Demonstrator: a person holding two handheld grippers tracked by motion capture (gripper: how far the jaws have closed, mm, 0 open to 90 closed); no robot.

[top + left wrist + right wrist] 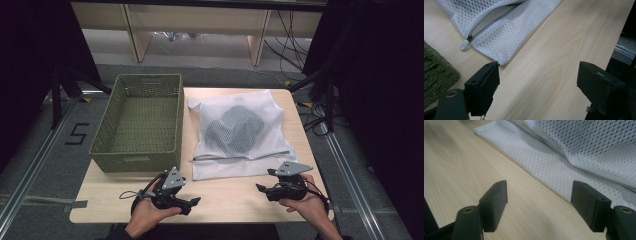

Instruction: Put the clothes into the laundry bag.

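A white mesh laundry bag [262, 107] lies flat on the wooden table [230, 202], with a dark garment [232, 129] showing through it. Its zipper [240, 156] runs along the near edge, and the pull [469, 38] sits at the left end. An empty green woven basket [135, 162] stands to the bag's left. My left gripper [192, 205] rests near the table's front, jaws open and empty, facing the bag's near left corner [499, 60]. My right gripper [264, 181] is open too, just off the bag's near right edge [564, 182].
The table ends close behind both hands and just right of the bag. Cables [310, 115] trail on the floor at the right. A wooden shelf frame [137, 35] stands beyond the table. A "5" mark [77, 134] is taped on the floor at the left.
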